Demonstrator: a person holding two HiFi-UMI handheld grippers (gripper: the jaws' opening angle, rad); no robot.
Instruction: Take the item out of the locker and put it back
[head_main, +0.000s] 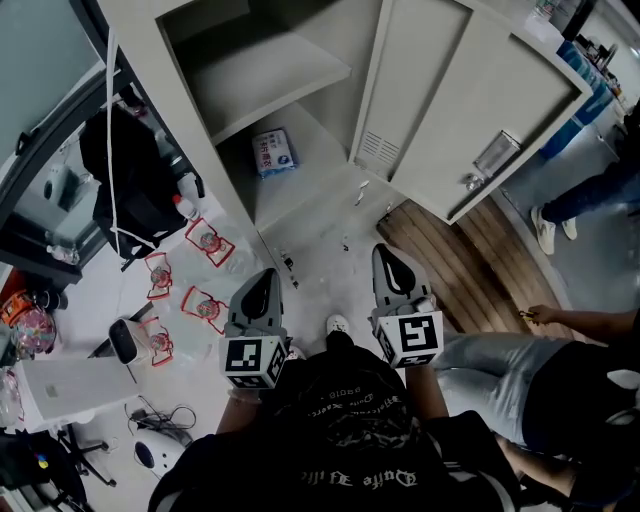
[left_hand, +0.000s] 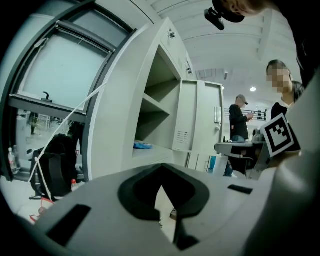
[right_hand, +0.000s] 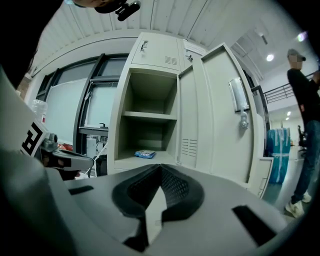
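Note:
The grey locker (head_main: 300, 70) stands open, its door (head_main: 470, 110) swung out to the right. A blue-and-white packet (head_main: 273, 153) lies flat on the lower shelf, and it also shows as the packet (left_hand: 142, 145) and the packet (right_hand: 145, 154) in the two gripper views. My left gripper (head_main: 266, 278) and right gripper (head_main: 388, 258) are held side by side close to my body, well short of the locker and pointing toward it. The left gripper (left_hand: 161, 167) has its jaws closed tip to tip with nothing between them. On the right gripper (right_hand: 161, 167) the jaws are likewise shut and empty.
A black backpack (head_main: 135, 180) leans against the locker's left side, with several red-framed items (head_main: 205, 240) on the floor beside it. A white box (head_main: 75, 385) sits at lower left. A seated person's leg (head_main: 500, 350) is at right, and another person's shoe (head_main: 545, 230) is beyond the door.

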